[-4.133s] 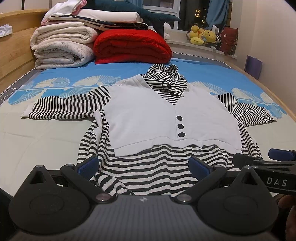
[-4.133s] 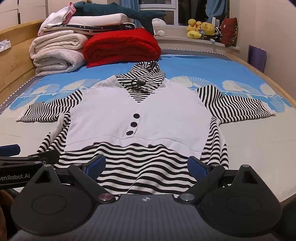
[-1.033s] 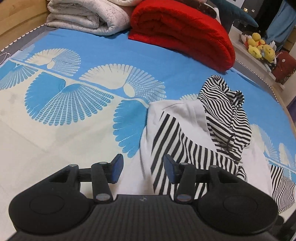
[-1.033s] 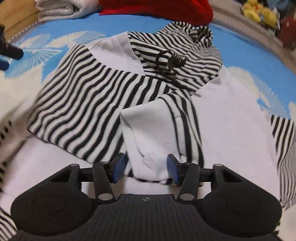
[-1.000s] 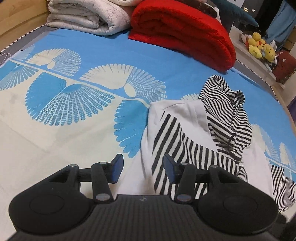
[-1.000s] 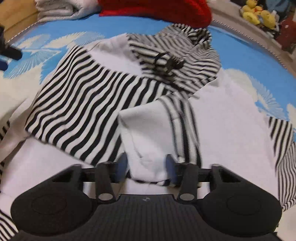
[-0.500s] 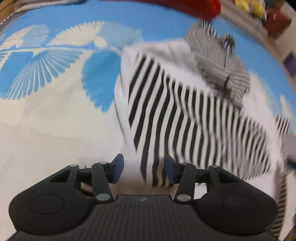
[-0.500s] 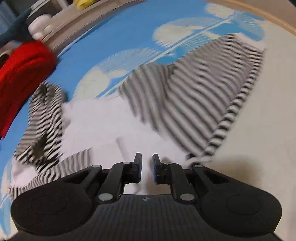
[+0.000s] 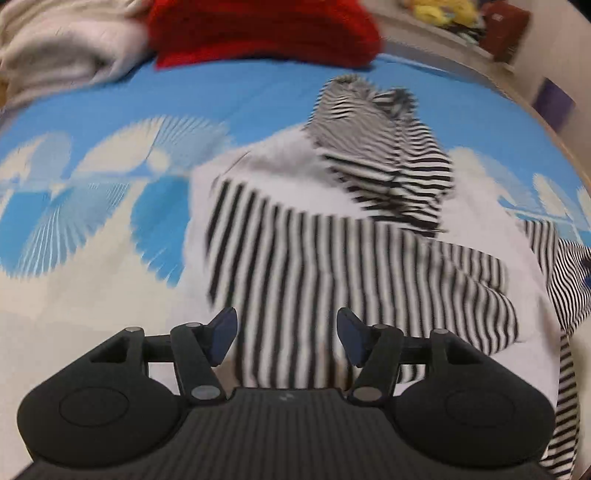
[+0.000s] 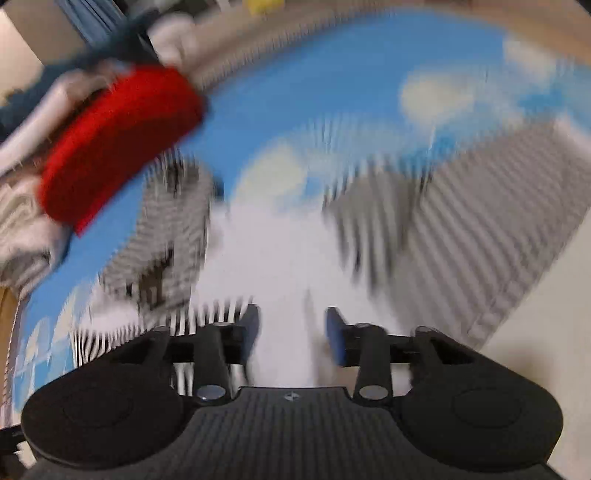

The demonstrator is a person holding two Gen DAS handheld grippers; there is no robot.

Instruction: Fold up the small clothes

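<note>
A: Progress? Go near to far.

B: Partway, by the look of it. The striped hoodie (image 9: 332, 236) lies on the blue patterned bedsheet (image 9: 110, 192). One striped sleeve is already laid across the white chest panel. The other sleeve (image 10: 480, 221) is spread out flat to the side, not folded in. Hem and hood look unfolded too, so most of the fold is left.

A: Left gripper?

B: The left gripper (image 9: 286, 334) has its jaws apart, fairly wide, nothing between them. It sits just over the near edge of the folded-in sleeve; whether it touches the cloth cannot be told, the view is blurred.

A: Right one?

B: The right gripper (image 10: 291, 328) is parted a moderate way, nothing clamped that the picture shows. White fabric of the hoodie lies right ahead of its tips and under them. Heavy motion blur, so contact is unclear.

A: Beyond the hoodie body?

B: The hood (image 9: 384, 147) is bunched past the chest panel, on the far side from both grippers. Farther behind the hoodie sit a folded red blanket (image 9: 258, 29) and pale folded blankets (image 9: 66, 51) beside it. Past those, some toys on a ledge, too blurred to name.

A: Likely next?

B: Probably the spread sleeve gets folded inward.
</note>
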